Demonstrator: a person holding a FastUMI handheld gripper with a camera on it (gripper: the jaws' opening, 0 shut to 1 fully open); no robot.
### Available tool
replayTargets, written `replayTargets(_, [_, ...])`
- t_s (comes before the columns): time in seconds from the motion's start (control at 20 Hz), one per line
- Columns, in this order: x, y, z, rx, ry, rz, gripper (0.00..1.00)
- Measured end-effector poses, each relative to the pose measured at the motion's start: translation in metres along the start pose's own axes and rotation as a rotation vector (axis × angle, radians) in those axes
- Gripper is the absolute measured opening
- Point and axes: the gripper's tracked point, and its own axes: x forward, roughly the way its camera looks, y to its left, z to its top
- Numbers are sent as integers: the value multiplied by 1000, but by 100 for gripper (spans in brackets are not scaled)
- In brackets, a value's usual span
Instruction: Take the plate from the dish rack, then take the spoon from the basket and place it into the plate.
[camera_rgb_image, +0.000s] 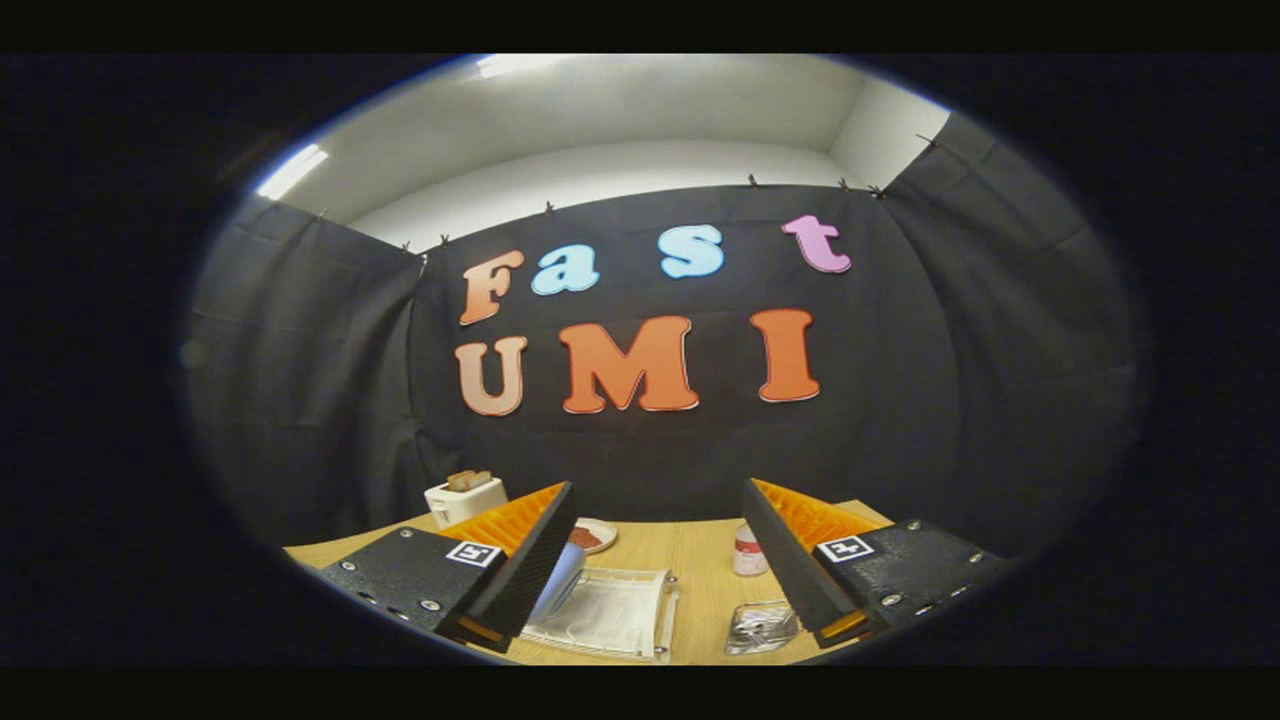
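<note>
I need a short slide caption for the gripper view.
Gripper with open jaws above dish rack on wooden table.

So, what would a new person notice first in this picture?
The open gripper stands out, its two fingers spread wide above the wooden table. Between them lies a clear dish rack, a plate at its edge beside one finger. A white toaster holding bread stands beyond, by the black cloth.

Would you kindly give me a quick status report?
Gripper open, holding nothing. Plate upright in dish rack, between the fingers. Basket beside it.
</note>
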Motion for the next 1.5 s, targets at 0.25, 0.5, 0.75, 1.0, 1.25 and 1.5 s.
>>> replayTargets(0.25, [22, 20, -32, -1, 163, 59, 99])
replayTargets(0.5, [50, 46, -63, 44, 372, 102, 99])
replayTargets(0.75, [66, 58, -111, 51, 629, 119, 99])
replayTargets(1.0, [78, 76, -142, 90, 854, 149, 95])
replayTargets(1.25, [79, 88, -171, 89, 1047, 164, 80])
replayTargets(1.5, [83, 100, -194, 27, 1169, 144, 64])
